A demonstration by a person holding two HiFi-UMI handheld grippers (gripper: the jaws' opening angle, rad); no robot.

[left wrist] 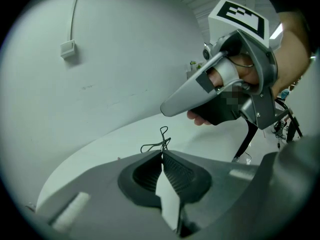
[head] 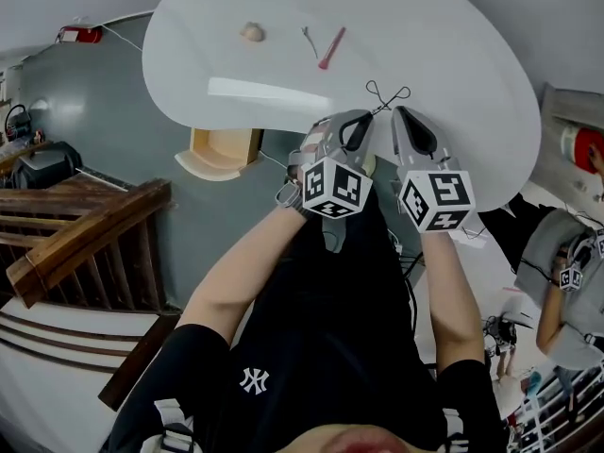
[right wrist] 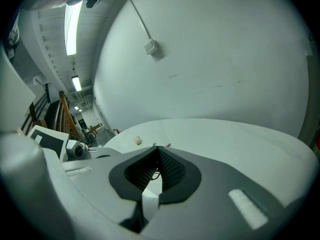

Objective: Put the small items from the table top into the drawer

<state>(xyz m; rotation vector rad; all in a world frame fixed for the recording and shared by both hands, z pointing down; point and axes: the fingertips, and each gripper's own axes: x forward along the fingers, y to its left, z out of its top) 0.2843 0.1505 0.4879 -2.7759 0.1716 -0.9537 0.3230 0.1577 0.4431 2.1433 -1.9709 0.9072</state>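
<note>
Four small items lie on the white oval table point(head: 444, 45): a beige round lump point(head: 251, 32), a small metal piece point(head: 310, 40), a pink stick point(head: 332, 47) and a black wire loop point(head: 388, 93). My left gripper point(head: 368, 117) is at the near table edge with its jaws closed. The wire loop point(left wrist: 156, 141) runs straight out from its tips point(left wrist: 161, 153), so it looks pinched there. My right gripper point(head: 400, 113) sits close beside it, also shut point(right wrist: 157, 148), holding nothing; a bit of the wire shows through its pads. The lump point(right wrist: 137, 140) lies far ahead.
A wooden drawer point(head: 223, 151) stands open under the table's left side. A wooden stair railing point(head: 80, 225) is at the left, and another person point(head: 566, 272) stands at the right. A cable with a small box point(left wrist: 68, 48) hangs on the white wall.
</note>
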